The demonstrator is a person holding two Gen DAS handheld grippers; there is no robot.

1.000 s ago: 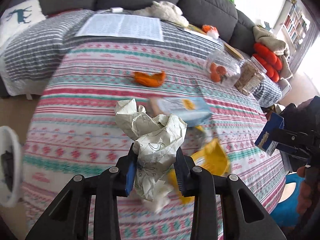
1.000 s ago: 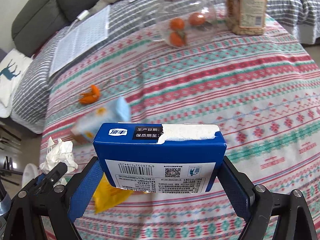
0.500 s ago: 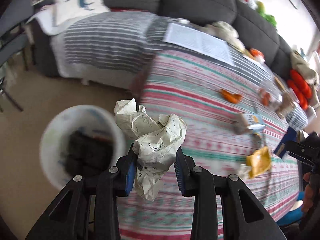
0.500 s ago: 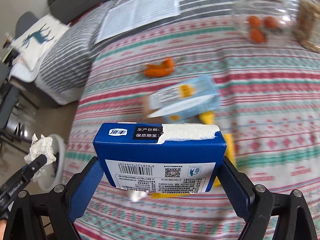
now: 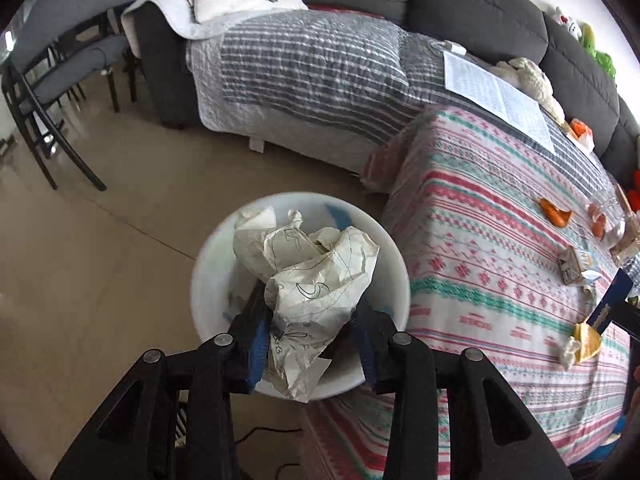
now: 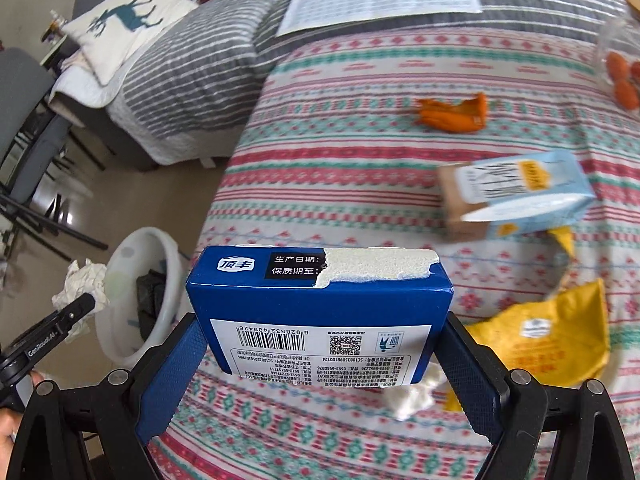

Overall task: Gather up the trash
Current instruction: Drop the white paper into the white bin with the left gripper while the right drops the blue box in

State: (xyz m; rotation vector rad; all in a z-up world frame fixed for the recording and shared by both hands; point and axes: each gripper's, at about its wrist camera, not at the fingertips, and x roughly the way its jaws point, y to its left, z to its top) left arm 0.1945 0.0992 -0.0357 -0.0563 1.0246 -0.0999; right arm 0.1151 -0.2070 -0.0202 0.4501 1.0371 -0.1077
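My left claw (image 5: 310, 332) has swung off the worktop — pinching the crumpled paper (image 5: 308, 280), the white bin (image 5: 208, 280) directly below; my right claw (image 6: 316, 364) clamps the blue box (image 6: 320, 312), the bin off to its left.

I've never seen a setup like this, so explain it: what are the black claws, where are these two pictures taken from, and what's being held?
There is no robot: a person holds a two-finger gripper in each hand, each with a camera looking along its fingers. In the left camera's picture, the left gripper is shut on crumpled paper, held over a white bin on the floor. In the right one, the right gripper grips a blue box above the table, where orange peel, a light-blue carton and a yellow wrapper lie.
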